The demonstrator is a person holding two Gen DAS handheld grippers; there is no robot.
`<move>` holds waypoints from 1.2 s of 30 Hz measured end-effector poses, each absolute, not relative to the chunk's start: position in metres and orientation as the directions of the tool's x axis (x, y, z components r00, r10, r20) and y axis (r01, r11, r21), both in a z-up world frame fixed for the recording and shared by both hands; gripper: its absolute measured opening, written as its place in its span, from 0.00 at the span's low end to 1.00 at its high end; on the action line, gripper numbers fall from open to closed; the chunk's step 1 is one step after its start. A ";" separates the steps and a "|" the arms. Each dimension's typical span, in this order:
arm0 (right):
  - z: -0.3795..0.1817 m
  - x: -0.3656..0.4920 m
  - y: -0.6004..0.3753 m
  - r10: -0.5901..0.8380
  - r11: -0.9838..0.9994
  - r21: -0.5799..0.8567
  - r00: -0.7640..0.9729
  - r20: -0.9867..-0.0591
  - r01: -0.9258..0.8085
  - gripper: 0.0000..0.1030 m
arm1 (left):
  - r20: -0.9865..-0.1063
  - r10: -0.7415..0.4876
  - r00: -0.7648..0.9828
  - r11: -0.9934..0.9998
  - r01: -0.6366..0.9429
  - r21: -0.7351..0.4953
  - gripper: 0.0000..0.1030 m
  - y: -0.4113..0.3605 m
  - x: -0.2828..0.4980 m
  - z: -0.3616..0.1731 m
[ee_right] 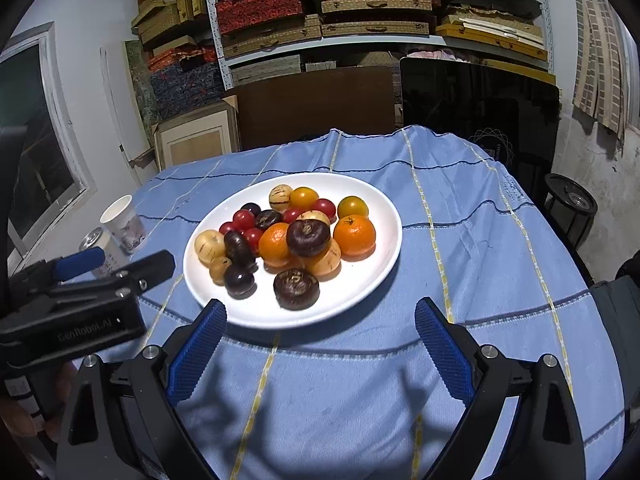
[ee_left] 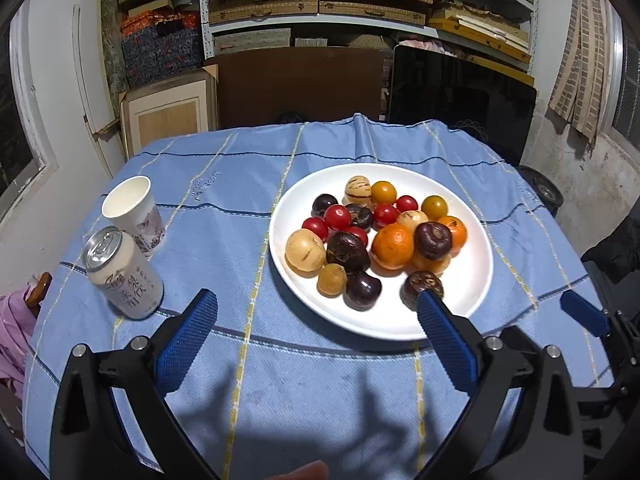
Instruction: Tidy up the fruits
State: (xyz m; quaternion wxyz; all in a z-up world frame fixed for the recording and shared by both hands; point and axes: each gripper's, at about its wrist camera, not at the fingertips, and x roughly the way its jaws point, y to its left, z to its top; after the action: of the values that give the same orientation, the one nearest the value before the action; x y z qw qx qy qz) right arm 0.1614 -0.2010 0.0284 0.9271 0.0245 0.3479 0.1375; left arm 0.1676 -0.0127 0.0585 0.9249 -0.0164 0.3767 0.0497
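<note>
Blue-padded fingers of the left gripper (ee_left: 316, 308) and the right gripper (ee_right: 320, 316) stand wide apart in the foreground of their own wrist views, nothing between them, both hovering over the near part of a tabletop covered by a blue checked cloth (ee_left: 248, 380). Seen from the left wrist, the tip of one left finger overlaps a dark fruit at the plate's near edge; whether it touches cannot be told. From the right wrist, the left gripper also shows at the left edge, beside the plate, with part of a hand (ee_right: 24, 420) below it.

Just beyond the fingers sits a white plate (ee_right: 360, 280) heaped with the fruits: dark purple round fruits (ee_right: 296, 288) nearest the camera, oranges (ee_right: 354, 236) and pale yellow striped fruits (ee_left: 305, 250) in the middle, and red cherry tomatoes (ee_left: 337, 217) and yellow ones (ee_right: 352, 207) toward the far side. One purple fruit rests on top of the oranges.

Left of the plate, well apart from it, a white drink can (ee_left: 124, 276) stands on the cloth with a white paper cup (ee_left: 134, 210) just behind it.

Behind the tabletop lean a brown board (ee_left: 296, 84) and a dark screen (ee_left: 460, 100), and beyond them metal shelves (ee_left: 360, 0) carry stacked woven and red boxes.
</note>
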 end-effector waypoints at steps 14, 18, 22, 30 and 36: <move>0.021 0.123 -0.199 0.285 0.957 0.144 0.709 -0.645 -0.254 0.93 | -0.722 0.051 0.690 0.995 -0.100 -0.025 0.95 -0.012 0.125 0.048; 0.009 0.113 -0.197 0.286 0.956 0.147 0.691 -0.664 -0.253 0.93 | -0.729 0.053 0.683 0.996 -0.085 -0.007 0.95 -0.016 0.112 0.037; -0.004 0.106 -0.195 0.278 0.957 0.139 0.673 -0.686 -0.254 0.93 | -0.746 0.048 0.664 0.996 -0.088 -0.015 0.95 -0.015 0.103 0.021; -0.033 0.094 -0.188 0.250 0.961 0.108 0.623 -0.741 -0.256 0.93 | -0.778 0.049 0.626 0.995 -0.095 -0.014 0.95 -0.012 0.091 -0.013; -0.048 0.091 -0.188 0.216 0.967 0.086 0.589 -0.779 -0.240 0.93 | -0.794 0.055 0.606 0.996 -0.094 -0.003 0.95 -0.010 0.090 -0.030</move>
State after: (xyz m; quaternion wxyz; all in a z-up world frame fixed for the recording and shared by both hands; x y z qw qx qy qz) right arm 0.0915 -0.1883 -0.0481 0.8911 -0.0142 0.4352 0.1279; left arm 0.0898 -0.0097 -0.0297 0.8957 -0.0219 0.4421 0.0415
